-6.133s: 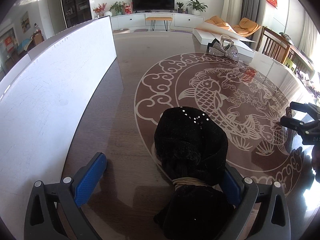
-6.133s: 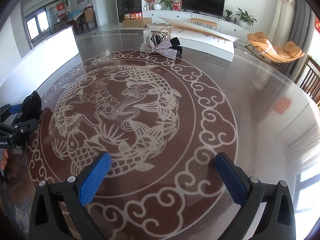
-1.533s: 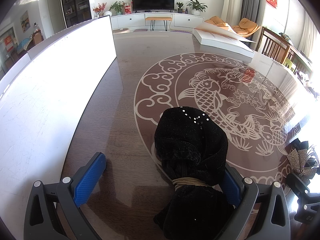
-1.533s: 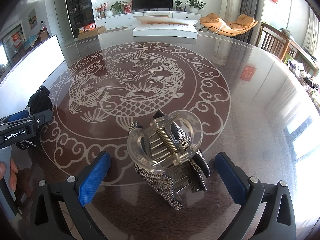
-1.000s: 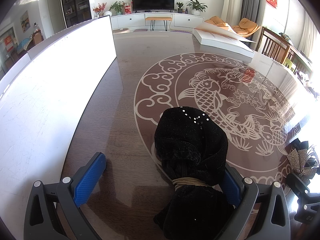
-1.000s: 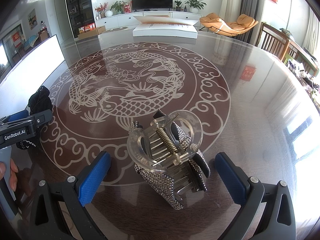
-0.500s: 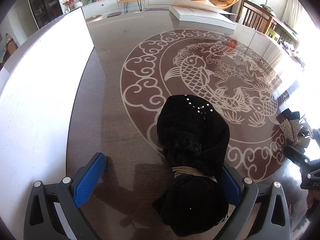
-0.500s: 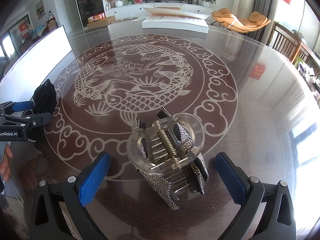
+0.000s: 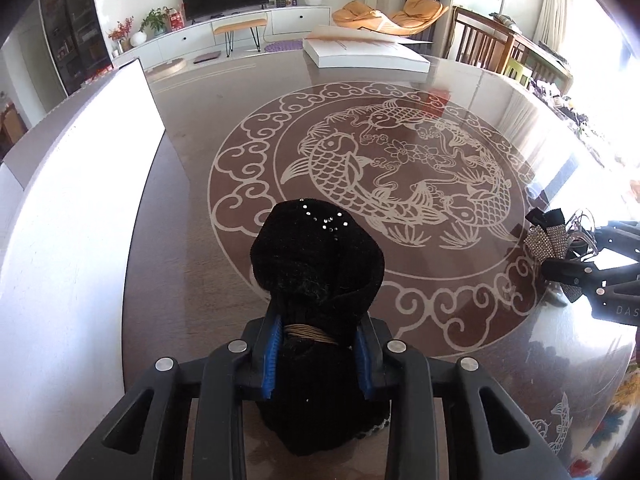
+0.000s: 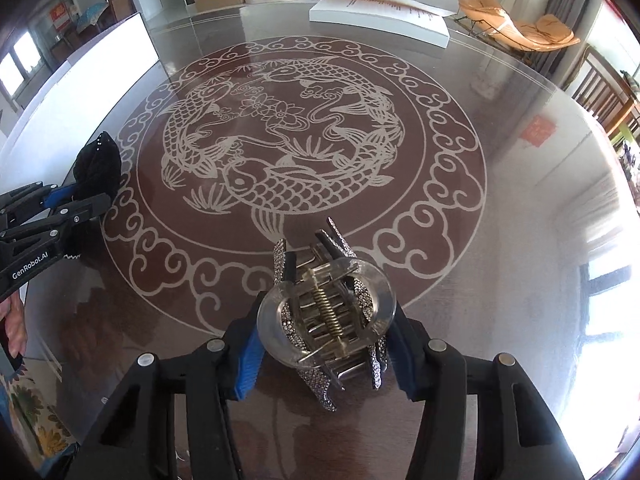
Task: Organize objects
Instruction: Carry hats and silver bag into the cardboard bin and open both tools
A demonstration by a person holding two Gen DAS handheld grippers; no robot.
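Note:
A black velvet hair bow (image 9: 316,256) with small rhinestones and a tan band at its waist lies near the table's near left edge. My left gripper (image 9: 316,354) is shut on its waist; both show in the right wrist view at far left, the bow (image 10: 98,168) and the gripper (image 10: 52,216). A clear hair claw clip (image 10: 328,320) with a rhinestone bow sits between my right gripper's pads. My right gripper (image 10: 326,354) is shut on the clip; both show in the left wrist view at far right, clip (image 9: 554,236).
The round glass table (image 10: 520,240) has a koi fish pattern in its middle. A long white board (image 9: 72,208) stands along the left edge. A flat white box (image 10: 380,16) lies at the far side. Wooden chairs (image 9: 492,48) stand beyond the table at right.
Both grippers were open around their objects and have now closed: the left on the black bow, the right on the claw clip. Both cameras have tilted and risen slightly.

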